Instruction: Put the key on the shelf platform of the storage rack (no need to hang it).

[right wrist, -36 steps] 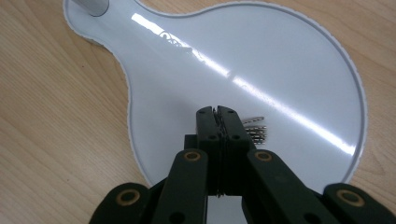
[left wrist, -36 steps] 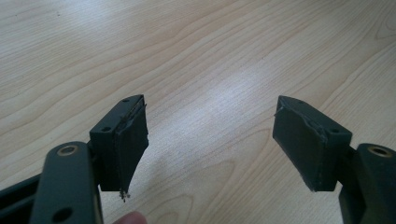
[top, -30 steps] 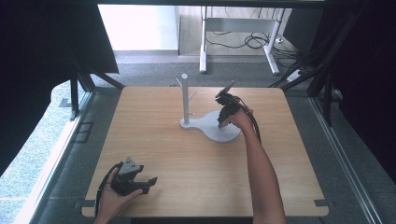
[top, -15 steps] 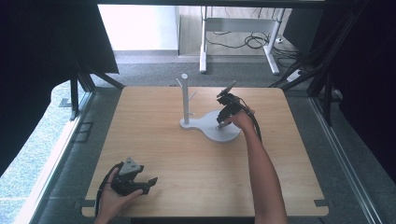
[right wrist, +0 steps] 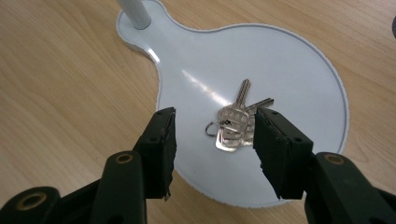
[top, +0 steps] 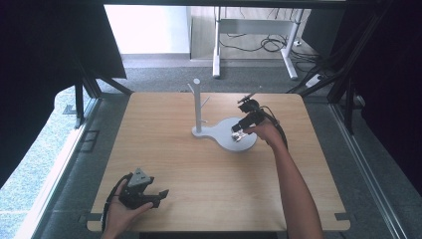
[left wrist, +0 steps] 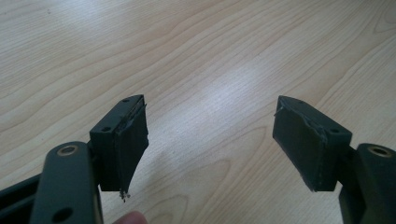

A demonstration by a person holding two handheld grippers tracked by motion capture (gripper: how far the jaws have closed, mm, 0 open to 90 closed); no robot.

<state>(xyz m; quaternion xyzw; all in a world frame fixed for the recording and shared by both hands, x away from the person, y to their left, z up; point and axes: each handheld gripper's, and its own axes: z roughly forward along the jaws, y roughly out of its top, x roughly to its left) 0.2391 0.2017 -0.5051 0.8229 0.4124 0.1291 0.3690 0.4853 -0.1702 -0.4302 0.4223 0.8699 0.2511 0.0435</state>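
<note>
Right gripper point(right wrist: 212, 135), jaws apart, hovers over keys point(right wrist: 236, 123) on white stand base point(right wrist: 299, 65) nr tabletop's far edge; left gripper point(top: 144, 191), jaws wide, rests nr front-left corner.

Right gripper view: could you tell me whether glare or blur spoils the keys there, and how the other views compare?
Right gripper view: a bright glare streak crosses the white tray, but the keys stay sharp. Left gripper view: a soft sheen on the table, jaws slightly soft. High view: the keys are too small to resolve, dark surroundings.

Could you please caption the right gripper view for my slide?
Open right gripper poised over keys lying on the white tray of a stand.
</note>
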